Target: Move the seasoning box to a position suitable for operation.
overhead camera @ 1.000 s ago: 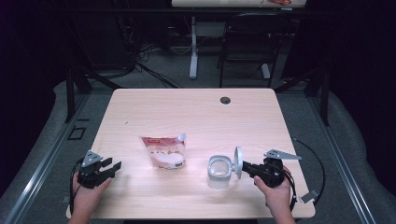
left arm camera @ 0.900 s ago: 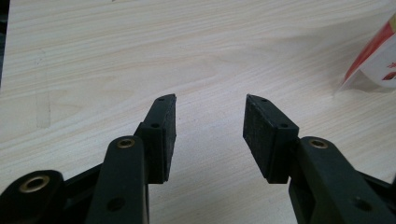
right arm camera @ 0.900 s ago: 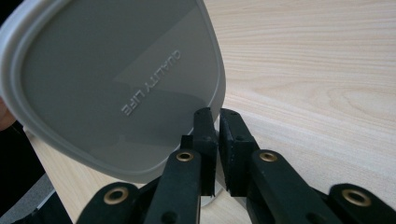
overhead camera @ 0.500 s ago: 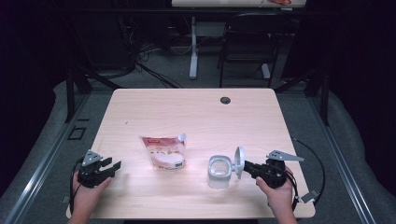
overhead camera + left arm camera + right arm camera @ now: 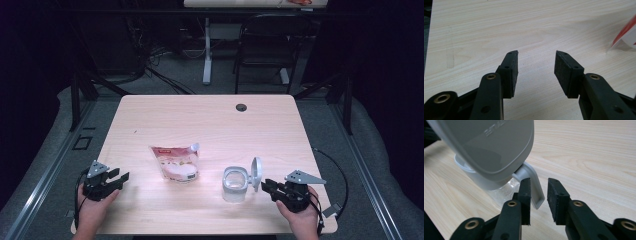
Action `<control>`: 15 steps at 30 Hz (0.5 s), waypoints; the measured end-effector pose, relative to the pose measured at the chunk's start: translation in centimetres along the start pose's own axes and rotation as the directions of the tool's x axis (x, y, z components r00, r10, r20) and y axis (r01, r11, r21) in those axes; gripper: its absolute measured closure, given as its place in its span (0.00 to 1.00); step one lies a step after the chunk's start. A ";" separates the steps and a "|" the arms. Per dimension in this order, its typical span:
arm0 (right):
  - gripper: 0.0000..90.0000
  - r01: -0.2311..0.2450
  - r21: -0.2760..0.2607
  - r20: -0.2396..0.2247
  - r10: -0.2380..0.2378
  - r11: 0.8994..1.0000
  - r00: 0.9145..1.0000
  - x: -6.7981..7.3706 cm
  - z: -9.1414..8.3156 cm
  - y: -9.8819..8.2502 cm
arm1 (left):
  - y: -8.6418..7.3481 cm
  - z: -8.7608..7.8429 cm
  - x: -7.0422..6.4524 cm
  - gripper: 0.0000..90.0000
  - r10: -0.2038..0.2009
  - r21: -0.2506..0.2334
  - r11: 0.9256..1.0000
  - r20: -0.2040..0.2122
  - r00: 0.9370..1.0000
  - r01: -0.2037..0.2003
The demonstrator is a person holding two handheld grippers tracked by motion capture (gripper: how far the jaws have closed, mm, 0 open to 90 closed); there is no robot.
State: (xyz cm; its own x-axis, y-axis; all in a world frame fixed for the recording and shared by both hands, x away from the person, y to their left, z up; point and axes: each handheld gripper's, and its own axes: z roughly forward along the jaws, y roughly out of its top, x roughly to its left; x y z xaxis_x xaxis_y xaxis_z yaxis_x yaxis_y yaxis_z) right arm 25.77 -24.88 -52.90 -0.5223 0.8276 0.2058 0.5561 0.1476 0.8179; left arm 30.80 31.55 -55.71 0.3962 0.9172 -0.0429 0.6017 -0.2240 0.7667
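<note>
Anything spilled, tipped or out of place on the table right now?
Nothing stands out. The clear jar stands upright with its hinged lid flipped open, the pouch lies flat and sealed-looking, and no spill shows. The right tool has just been opening, its pads off the lid's tab.

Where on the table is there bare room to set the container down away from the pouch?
The far half of the table, between the pouch and the cable hole, is bare. So is the near strip between the left gripper and the container. It is crowded around the container, its raised lid and the right gripper.
</note>
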 end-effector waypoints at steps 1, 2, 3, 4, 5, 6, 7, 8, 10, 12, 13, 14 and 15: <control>0.79 0.011 0.004 0.009 -0.011 1.000 1.000 0.2 0.0 -0.1 | 0.0 0.0 0.0 0.60 -0.002 -0.003 1.000 0.000 1.000 0.002; 0.79 0.023 0.001 0.028 -0.023 1.000 0.999 0.5 -0.1 -0.3 | 0.0 0.0 -0.1 0.59 0.000 -0.005 1.000 -0.001 1.000 0.000; 0.79 0.023 0.001 0.028 -0.023 1.000 0.999 0.5 -0.1 -0.3 | 0.0 0.0 -0.1 0.59 0.002 -0.007 1.000 -0.002 1.000 -0.002; 0.79 0.022 0.000 0.030 -0.022 1.000 0.999 0.6 -0.2 -0.3 | 0.0 0.0 -0.1 0.59 0.003 -0.007 1.000 -0.003 1.000 -0.003; 0.80 0.023 0.000 0.025 -0.023 1.000 0.999 0.6 -0.2 -0.4 | 0.0 0.0 -0.1 0.59 0.003 -0.009 1.000 -0.003 1.000 -0.004; 0.80 0.020 0.003 0.027 -0.020 1.000 0.999 0.8 -0.2 -0.5 | 0.0 0.0 -0.1 0.59 0.004 -0.011 1.000 -0.002 1.000 -0.004; 0.80 0.023 0.015 0.021 -0.024 1.000 0.999 0.8 -0.2 -0.6 | 0.0 0.0 -0.1 0.59 0.005 -0.012 1.000 0.000 1.000 -0.005; 0.81 0.022 0.029 0.016 -0.023 0.999 1.000 0.9 -0.1 -0.8 | 0.0 0.0 -0.1 0.59 0.006 -0.012 1.000 0.002 1.000 -0.006; 0.81 0.023 0.039 0.014 -0.023 0.999 1.000 1.0 0.1 -0.9 | 0.0 0.0 -0.2 0.59 0.011 -0.009 1.000 0.003 1.000 -0.011; 0.81 0.022 0.037 0.007 -0.022 0.999 1.000 1.0 0.2 -0.8 | 0.0 0.1 -0.2 0.59 0.016 -0.009 1.000 0.001 1.000 -0.016; 0.81 0.023 0.040 0.003 -0.023 0.999 1.000 1.0 0.3 -0.8 | 0.0 0.0 -0.2 0.59 0.016 -0.008 1.000 0.003 1.000 -0.016; 0.81 0.019 0.040 0.002 -0.020 0.999 1.000 1.0 0.4 -0.9 | 0.0 0.0 -0.2 0.59 0.017 -0.012 1.000 0.003 1.000 -0.017; 0.82 0.022 0.046 -0.001 -0.022 0.999 1.000 1.0 0.5 -0.9 | 0.1 0.0 -0.2 0.59 0.017 -0.013 1.000 0.003 1.000 -0.017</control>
State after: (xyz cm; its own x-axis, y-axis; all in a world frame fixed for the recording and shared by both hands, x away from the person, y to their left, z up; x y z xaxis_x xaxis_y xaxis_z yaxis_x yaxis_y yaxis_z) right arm 25.09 -23.86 -53.67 -0.5352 0.8235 0.1883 0.5737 0.1908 0.7965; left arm 30.75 31.33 -55.68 0.4085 0.9122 -0.0321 0.5858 -0.2350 0.7756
